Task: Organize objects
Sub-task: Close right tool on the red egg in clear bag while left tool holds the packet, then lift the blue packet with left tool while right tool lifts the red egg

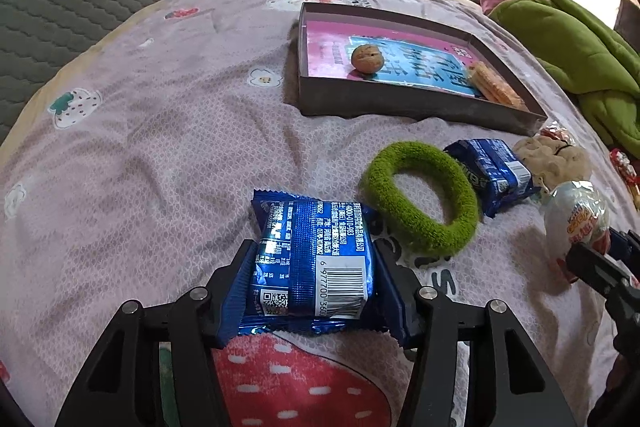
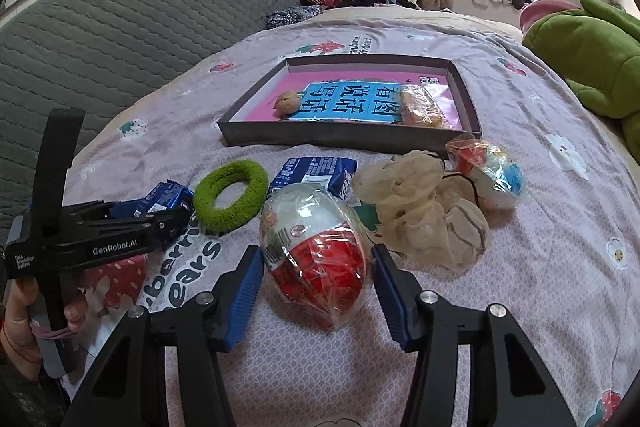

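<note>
My left gripper (image 1: 316, 249) is shut on a blue snack packet (image 1: 312, 267) that lies on the bedsheet, with a pad against each side. From the right wrist view the left gripper (image 2: 176, 215) shows side-on, the packet (image 2: 160, 201) at its tips. My right gripper (image 2: 316, 251) is open around a wrapped red-and-white chocolate egg (image 2: 316, 239); a thin gap shows at the right pad. The egg (image 1: 576, 219) also shows at the right edge of the left wrist view. Farther back lies a dark shallow tray (image 2: 344, 139) holding a walnut (image 2: 287, 103) and a wrapped biscuit (image 2: 420, 107).
A green fuzzy ring (image 2: 208, 215), a second blue packet (image 2: 316, 175), a cream scrunchie (image 2: 424, 215) and another wrapped egg (image 2: 488, 171) lie between the grippers and the tray. A green plush (image 2: 592, 59) sits at the right, a grey quilted cushion (image 2: 120, 39) at the left.
</note>
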`<control>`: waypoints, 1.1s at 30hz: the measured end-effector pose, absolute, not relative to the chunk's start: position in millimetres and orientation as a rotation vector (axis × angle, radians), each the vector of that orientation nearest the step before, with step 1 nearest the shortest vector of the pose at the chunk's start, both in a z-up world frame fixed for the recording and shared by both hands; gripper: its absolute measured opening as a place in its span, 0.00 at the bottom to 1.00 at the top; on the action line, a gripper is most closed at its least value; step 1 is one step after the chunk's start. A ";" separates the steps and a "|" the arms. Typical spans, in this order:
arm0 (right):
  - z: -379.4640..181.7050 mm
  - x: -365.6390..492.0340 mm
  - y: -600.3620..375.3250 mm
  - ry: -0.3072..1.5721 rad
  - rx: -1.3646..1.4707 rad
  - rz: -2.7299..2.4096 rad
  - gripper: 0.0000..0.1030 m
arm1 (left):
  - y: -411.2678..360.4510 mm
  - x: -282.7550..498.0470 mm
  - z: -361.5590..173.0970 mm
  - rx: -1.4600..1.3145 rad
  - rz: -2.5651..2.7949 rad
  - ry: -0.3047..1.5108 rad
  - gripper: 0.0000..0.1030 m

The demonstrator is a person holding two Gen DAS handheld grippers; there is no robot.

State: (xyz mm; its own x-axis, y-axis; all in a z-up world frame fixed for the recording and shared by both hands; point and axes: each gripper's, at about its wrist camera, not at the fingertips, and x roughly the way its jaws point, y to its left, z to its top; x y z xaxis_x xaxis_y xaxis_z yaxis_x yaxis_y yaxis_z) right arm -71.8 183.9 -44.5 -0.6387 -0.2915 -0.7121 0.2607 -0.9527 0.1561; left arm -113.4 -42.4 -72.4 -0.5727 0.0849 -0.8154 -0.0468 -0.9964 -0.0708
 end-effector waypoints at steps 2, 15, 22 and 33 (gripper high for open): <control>-43.6 -72.3 184.9 -0.071 1.134 -2.596 0.53 | -40.6 -110.7 -70.2 -1.405 2.726 -0.051 0.56; -35.1 -66.8 183.4 -0.079 1.097 -2.585 0.53 | -31.4 -89.9 -59.4 -1.384 2.734 -0.025 0.55; -30.1 -64.7 184.9 -0.085 1.082 -2.583 0.53 | -26.3 -80.9 -48.1 -1.360 2.755 -0.021 0.55; -15.8 -55.5 188.6 -0.094 1.026 -2.604 0.53 | -11.3 -65.5 -28.5 -1.310 2.786 0.010 0.55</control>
State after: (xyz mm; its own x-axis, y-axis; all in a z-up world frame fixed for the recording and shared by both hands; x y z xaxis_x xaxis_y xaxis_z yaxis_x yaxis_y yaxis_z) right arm -55.5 188.6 -15.8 -0.6820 -0.3348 -0.6502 0.2871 -0.9403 0.1830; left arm -65.5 -11.3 -28.5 -0.6364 0.0539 -0.7695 -0.0596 -0.9980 -0.0207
